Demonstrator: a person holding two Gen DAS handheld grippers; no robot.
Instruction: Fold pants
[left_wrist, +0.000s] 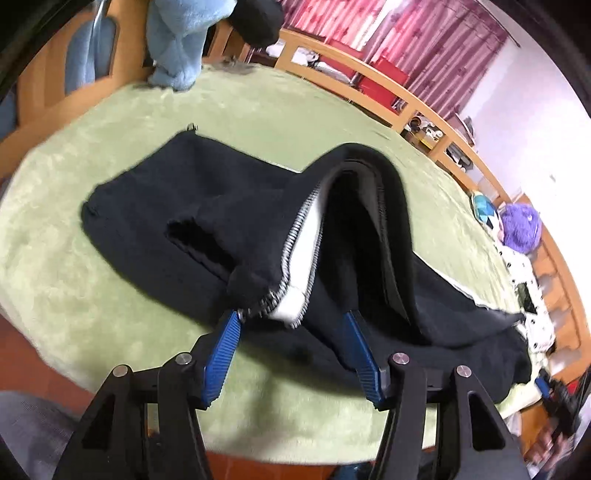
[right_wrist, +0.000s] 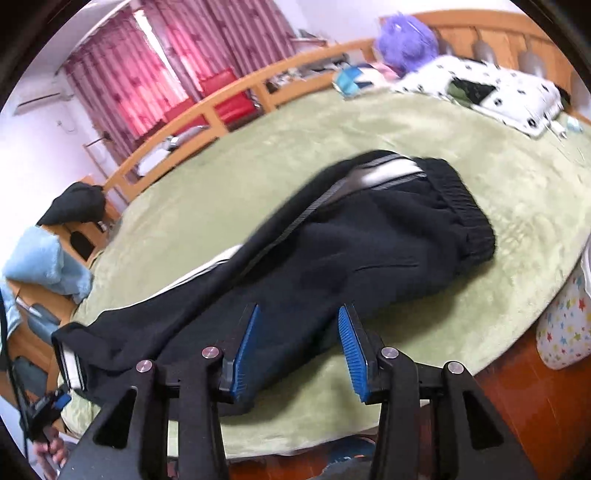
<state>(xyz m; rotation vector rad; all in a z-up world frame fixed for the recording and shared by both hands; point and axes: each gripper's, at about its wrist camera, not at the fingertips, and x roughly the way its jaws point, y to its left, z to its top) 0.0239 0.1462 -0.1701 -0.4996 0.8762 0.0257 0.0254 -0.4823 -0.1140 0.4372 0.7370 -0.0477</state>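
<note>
We see one pair of black fleece pants with white side stripes (right_wrist: 332, 258) lying on the pale green plush blanket (right_wrist: 498, 155) that covers the bed. In the right wrist view the long axis of the pants runs from the ribbed waistband at two o'clock down to the leg ends at eight o'clock. In the left wrist view a leg end (left_wrist: 354, 206) stands humped and unsettled, its white lining showing, so the fold looks only partly laid.

The left gripper (left_wrist: 291, 317) has its two blue ribbed fingers (left_wrist: 221, 354) spread apart, with the raised cloth between the tips; the left tip touches the hem, but we cannot tell that either pad presses it. The right gripper (right_wrist: 299, 314) likewise has its fingers apart, hovering over the thigh region, nothing clamped. From both grippers the pants lie straight ahead at twelve o'clock; the left one seems nearer to the loose hem, the right one nearer to the waistband.

Farther out we count one light blue plush garment (right_wrist: 48, 262) at nine o'clock, one purple fuzzy toy (right_wrist: 406, 40) and one white spotted pillow (right_wrist: 480, 85) at one o'clock, and one wooden bed rail (right_wrist: 236, 92) before red curtains (right_wrist: 155, 62).
</note>
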